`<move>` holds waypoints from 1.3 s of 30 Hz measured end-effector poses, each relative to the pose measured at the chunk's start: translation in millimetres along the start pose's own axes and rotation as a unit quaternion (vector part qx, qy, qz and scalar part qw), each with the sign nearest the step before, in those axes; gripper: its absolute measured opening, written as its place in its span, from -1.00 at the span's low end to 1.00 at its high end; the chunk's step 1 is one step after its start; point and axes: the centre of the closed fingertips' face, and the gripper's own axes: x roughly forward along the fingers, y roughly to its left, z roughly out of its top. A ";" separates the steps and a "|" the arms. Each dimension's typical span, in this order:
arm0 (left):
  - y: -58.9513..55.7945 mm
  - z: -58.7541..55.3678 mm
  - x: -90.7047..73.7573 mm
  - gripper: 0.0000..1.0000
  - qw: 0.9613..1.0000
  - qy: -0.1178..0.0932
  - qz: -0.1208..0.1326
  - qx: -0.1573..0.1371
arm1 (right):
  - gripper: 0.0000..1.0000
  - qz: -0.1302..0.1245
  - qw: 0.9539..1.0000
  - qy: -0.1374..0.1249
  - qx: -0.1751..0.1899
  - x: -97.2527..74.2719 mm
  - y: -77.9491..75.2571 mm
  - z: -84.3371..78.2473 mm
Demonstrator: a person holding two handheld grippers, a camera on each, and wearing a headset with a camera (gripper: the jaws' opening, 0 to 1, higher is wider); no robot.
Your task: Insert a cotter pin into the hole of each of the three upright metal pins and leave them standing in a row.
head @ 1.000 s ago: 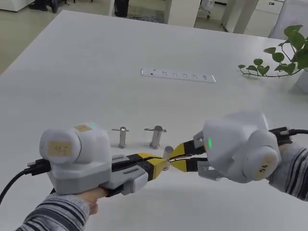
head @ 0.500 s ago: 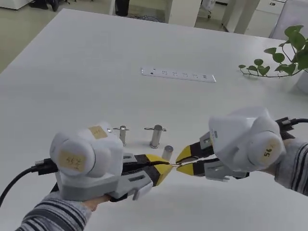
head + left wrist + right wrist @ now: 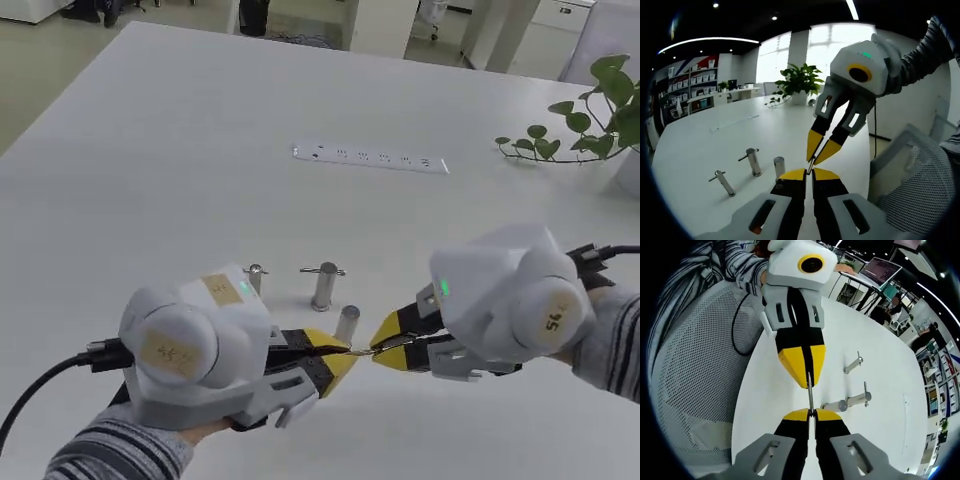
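The left tongs (image 3: 340,352) and right tongs (image 3: 381,351) meet tip to tip in the lower centre of the head view. Both are closed on one cotter pin (image 3: 362,350), which bridges the short gap between them. In the left gripper view the jaws are shut on the near end of the cotter pin (image 3: 810,165). The right tongs (image 3: 820,150) come down from the upper right of that view onto its other end. In the right gripper view the jaws pinch the cotter pin (image 3: 810,390) low in the frame, and the left tongs (image 3: 803,376) hold it from above.

Three metal pins stand in a row on the bench (image 3: 200,150), just above the tong tips in the head view.
- The fitted pin at the left (image 3: 256,277) has a cotter pin through its head.
- The fitted pin in the middle (image 3: 323,285) also has one.
- The bare pin (image 3: 346,322), nearest the tongs, has none.

Step in hand, as judged: fitting the third and last cotter pin, at present being regripped or aligned between the two tongs.

Next move, as judged:
1. Release one pair of tongs so that one end of the cotter pin is free.
2. Carry that free end level to the cross-hole of the bare pin.
3. Steady the bare pin so that it does not tip.

The cross-hole is too small to make out.
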 end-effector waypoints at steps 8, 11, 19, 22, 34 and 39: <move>11.9 -0.5 -1.0 -0.84 1.000 -0.006 0.028 -0.010 | -1.00 -0.027 0.999 0.017 0.011 0.5 -11.7 -12.4; 17.7 -3.3 1.2 -0.69 0.999 0.001 0.048 0.000 | -1.00 -0.039 0.998 0.034 0.026 -0.3 -17.9 -22.3; 34.5 -8.5 7.9 -0.40 0.995 0.019 0.094 0.013 | -1.00 -0.058 0.995 0.063 0.056 -1.4 -29.3 -43.0; 34.3 -10.3 11.9 -0.33 0.995 0.026 0.093 0.015 | -1.00 -0.061 0.994 0.070 0.065 -0.8 -32.3 -48.0; 47.8 -14.4 33.7 -0.37 0.992 0.042 0.118 0.017 | -1.00 -0.066 0.989 0.092 0.094 8.3 -38.2 -69.5; 49.2 -16.7 43.6 -0.43 0.993 0.030 0.112 -0.028 | -1.00 -0.067 0.988 0.091 0.103 12.7 -40.2 -70.8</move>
